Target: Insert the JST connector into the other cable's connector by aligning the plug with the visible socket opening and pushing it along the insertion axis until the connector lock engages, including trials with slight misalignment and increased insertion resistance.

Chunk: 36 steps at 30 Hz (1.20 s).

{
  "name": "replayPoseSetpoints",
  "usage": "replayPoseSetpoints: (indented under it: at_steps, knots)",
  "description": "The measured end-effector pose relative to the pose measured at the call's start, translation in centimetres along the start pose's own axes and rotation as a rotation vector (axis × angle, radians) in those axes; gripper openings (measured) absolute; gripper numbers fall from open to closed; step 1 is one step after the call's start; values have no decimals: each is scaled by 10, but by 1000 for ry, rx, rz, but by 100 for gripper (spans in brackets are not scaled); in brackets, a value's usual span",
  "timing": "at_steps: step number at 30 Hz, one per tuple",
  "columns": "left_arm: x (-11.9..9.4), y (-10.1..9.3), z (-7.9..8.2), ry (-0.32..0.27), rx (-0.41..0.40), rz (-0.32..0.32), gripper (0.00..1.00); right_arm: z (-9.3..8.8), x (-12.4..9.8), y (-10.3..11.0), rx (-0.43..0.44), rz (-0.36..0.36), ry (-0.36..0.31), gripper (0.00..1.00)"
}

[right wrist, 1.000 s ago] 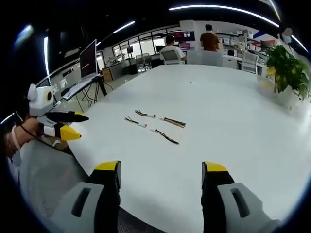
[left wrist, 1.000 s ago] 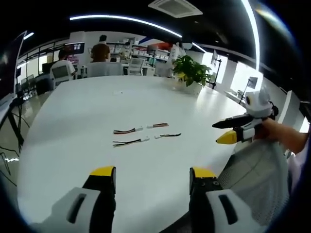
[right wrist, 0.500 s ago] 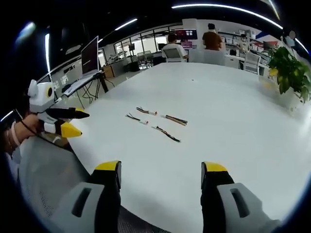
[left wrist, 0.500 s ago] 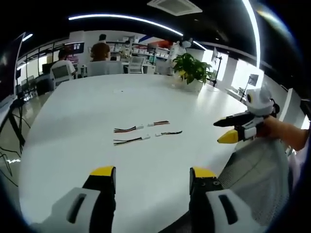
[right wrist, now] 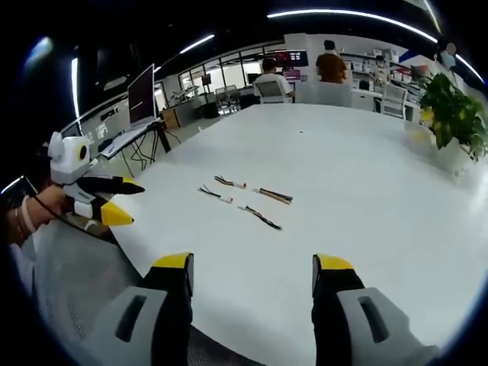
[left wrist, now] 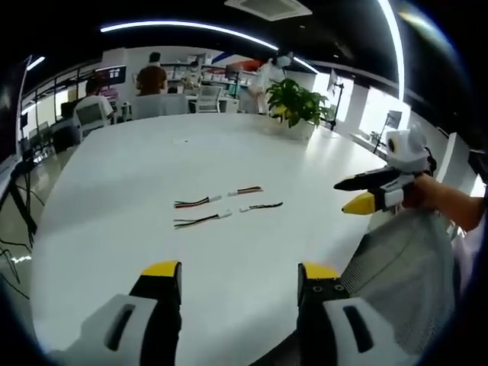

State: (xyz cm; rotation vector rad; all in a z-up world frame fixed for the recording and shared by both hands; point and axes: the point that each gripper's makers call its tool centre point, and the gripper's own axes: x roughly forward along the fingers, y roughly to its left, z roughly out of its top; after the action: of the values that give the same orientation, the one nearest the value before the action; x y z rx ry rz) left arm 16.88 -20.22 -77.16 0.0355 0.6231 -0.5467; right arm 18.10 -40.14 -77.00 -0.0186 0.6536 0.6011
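Lying on the white table (left wrist: 114,229), four short JST cables (left wrist: 226,207) form two rows near its middle, well ahead of both grippers and untouched. The left gripper (left wrist: 237,276) hovers over the near table edge with its yellow-tipped jaws spread apart and nothing between them; the right gripper (right wrist: 251,268) hovers likewise, jaws apart. In the left gripper view the right gripper appears at the right, held by a hand (left wrist: 435,194). A potted plant (left wrist: 296,103) stands at the far side. Compared with the earlier frames, the cables lie as before; both cameras have shifted only slightly.
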Motion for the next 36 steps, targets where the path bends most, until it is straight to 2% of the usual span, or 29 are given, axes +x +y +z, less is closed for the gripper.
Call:
replayPoseSetpoints:
  at_steps: [7, 13, 18, 27, 36]
  knots:
    - [4, -3, 8, 4, 34, -24, 58, 16, -7, -10, -39, -18, -24, 60]
    - [7, 5, 30, -27, 67, -17, 58, 34, -8, -19, -8, -14, -70, 58]
    - [15, 12, 46, -47, 59, -10, 58, 47, -3, -23, 10, 5, -99, 57]
    - [32, 15, 64, -48, 93, -24, 57, 57, 9, -25, 22, 37, -98, 55]
    - [38, 24, 71, -51, 107, -22, 57, 70, 17, -25, -26, 55, -97, 54]
